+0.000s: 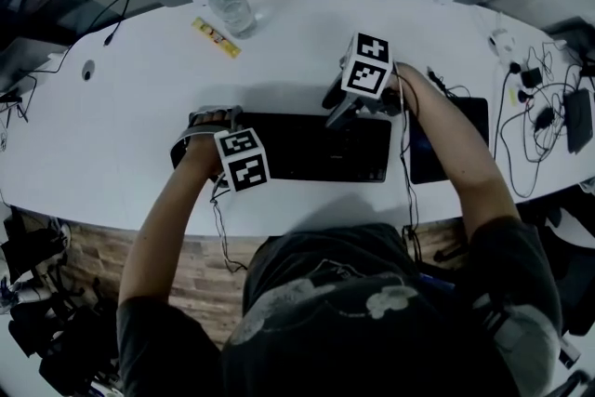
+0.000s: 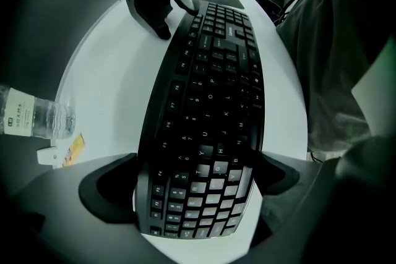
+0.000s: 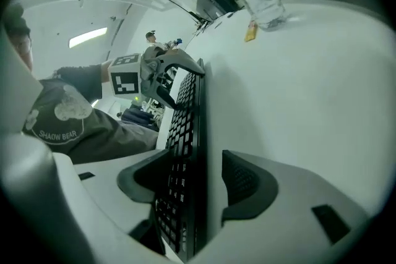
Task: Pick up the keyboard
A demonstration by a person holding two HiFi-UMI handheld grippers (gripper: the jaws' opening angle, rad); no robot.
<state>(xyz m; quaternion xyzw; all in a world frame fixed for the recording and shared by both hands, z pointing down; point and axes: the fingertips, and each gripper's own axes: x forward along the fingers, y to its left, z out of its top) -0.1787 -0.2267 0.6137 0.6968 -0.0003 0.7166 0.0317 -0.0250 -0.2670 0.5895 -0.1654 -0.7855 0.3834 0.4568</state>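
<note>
Nearby, a flat black keyboard (image 1: pixel 316 149) with a curved bed of keys lies on the smooth white table (image 1: pixel 102 153). The left gripper (image 2: pixel 198 179) clamps its left end, dark pads against both long edges. The right gripper (image 3: pixel 192 185) straddles the far edge near the right end, jaws wide, one pad clear. Farther off stands a clear plastic bottle (image 1: pixel 230 6). From above, a marker cube (image 1: pixel 243 159) hides the clamped end.

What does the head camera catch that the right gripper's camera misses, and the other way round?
Only the head view shows the tangle of cables at the table's right end. Only the right gripper view shows a ceiling light and its own fingers either side of the keyboard's edge. Both show the keyboard, water bottle, yellow packet and left gripper.
</note>
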